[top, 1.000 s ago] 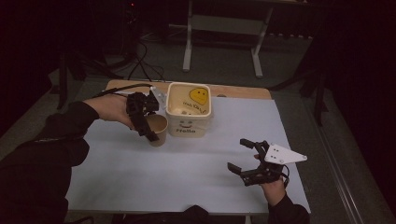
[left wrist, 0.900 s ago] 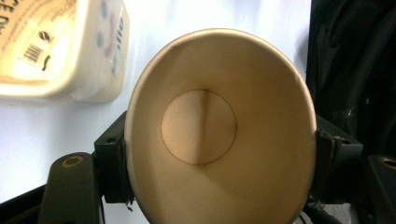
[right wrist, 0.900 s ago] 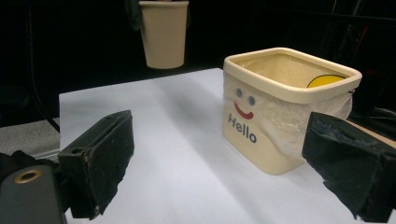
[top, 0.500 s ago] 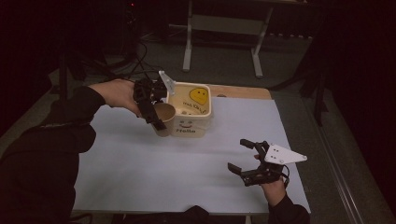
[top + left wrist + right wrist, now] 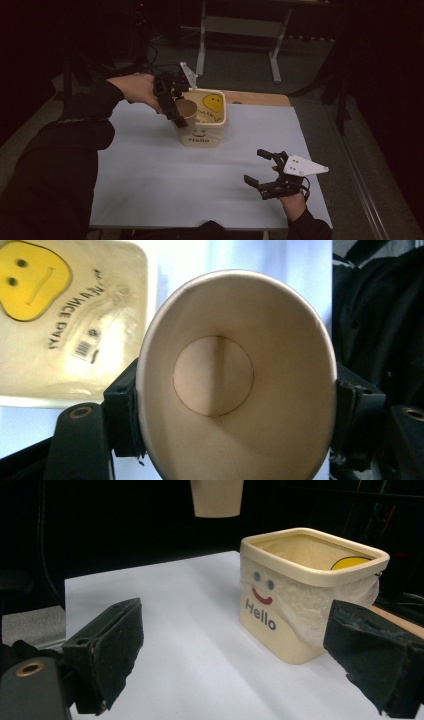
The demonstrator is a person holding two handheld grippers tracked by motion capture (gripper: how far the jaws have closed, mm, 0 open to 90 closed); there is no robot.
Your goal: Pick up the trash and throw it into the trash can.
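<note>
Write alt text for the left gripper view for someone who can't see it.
A paper cup, empty, faces the camera mouth-first, clamped at its sides between the left gripper's black jaws. Behind it to the left lies a cream bin lined with a plastic bag showing a yellow face.

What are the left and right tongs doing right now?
Left tongs: shut on the tan paper cup.
Right tongs: open, holding nothing.

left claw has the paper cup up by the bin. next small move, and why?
Probably carry the paper cup a little farther over the bin opening. The left claw grips it lifted off the table beside the bin's near rim, and the cup looks empty inside.
</note>
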